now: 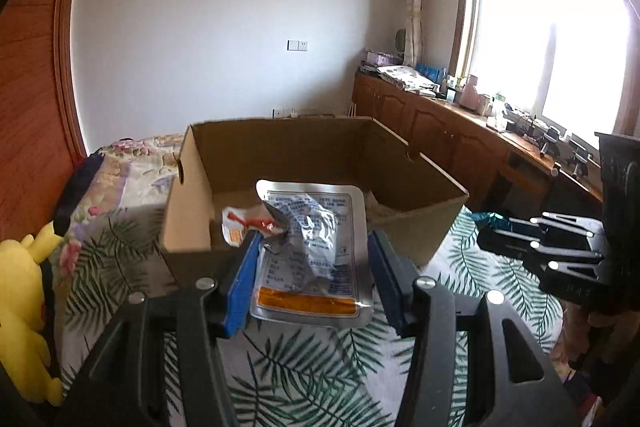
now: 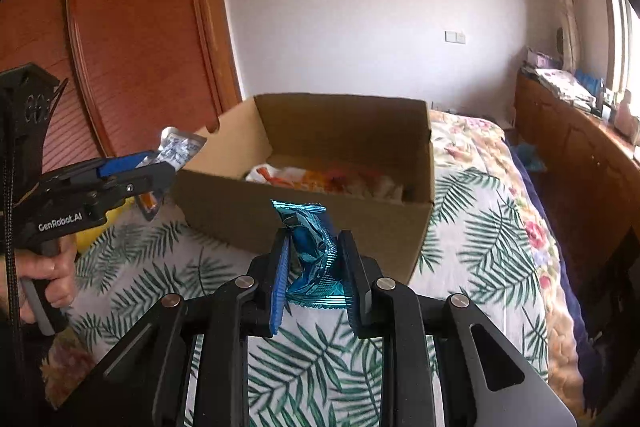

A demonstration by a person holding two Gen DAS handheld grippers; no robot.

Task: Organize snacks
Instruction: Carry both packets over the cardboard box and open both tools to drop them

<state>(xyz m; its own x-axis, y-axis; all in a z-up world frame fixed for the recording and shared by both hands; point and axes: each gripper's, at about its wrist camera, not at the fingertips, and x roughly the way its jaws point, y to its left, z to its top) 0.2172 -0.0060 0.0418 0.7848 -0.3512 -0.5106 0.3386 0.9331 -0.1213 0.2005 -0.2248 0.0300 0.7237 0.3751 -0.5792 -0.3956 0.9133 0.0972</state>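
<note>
- One box [image 2: 304, 215], open, on the bed [image 2: 472, 227]; snacks inside, count unclear.
- Left gripper [image 1: 312, 255]: clamps one silver pouch [image 1: 312, 251].
- Right gripper [image 2: 314, 259]: pinches one blue packet [image 2: 310, 247].

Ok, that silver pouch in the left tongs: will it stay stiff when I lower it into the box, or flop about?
Probably floppy: the silver pouch is crumpled in the middle and bends between the left tongs. It looks light, with little bulk inside. The foil seems slick, so it may slide or twist when it meets the box.
</note>
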